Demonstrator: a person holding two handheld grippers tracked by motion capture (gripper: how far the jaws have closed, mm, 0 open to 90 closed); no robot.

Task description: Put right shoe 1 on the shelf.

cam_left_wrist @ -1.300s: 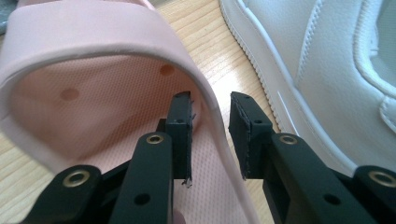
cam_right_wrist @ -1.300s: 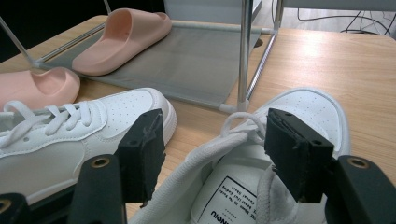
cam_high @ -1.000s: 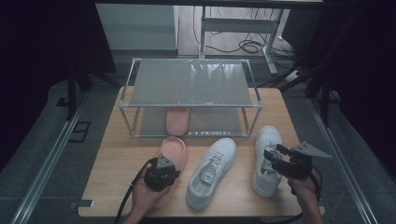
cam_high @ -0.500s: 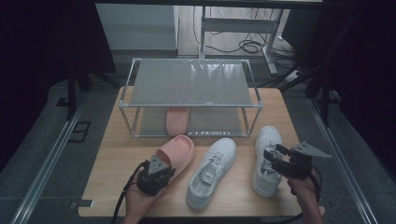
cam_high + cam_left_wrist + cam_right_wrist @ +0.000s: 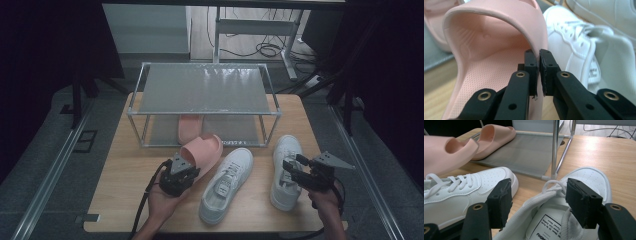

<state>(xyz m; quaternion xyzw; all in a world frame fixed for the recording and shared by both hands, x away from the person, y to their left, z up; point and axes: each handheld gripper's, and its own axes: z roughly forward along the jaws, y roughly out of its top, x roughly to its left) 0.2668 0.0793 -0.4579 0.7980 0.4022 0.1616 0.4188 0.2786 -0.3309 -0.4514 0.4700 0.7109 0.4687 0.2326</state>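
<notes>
The counter (image 5: 120, 200) keeps bare wood along its left edge. The shoe rack (image 5: 202, 90) stands at the back. The pink slipper (image 5: 202, 152), raised just before the rack, is pinched by the left hand-held gripper (image 5: 539, 72). The right hand-held gripper (image 5: 536, 202) gapes, released, over a white sneaker (image 5: 574, 195).

Matt pink rubbery slipper (image 5: 486, 62), smooth white leather sneaker (image 5: 461, 192), wooden table (image 5: 125, 175)

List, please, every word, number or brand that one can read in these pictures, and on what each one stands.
"UOIM", the start of a word cut off by the frame edge: on the framed label inside the right white sneaker.
Small red and dark print on the tongue label of the left white sneaker: too blurred to read.
</notes>
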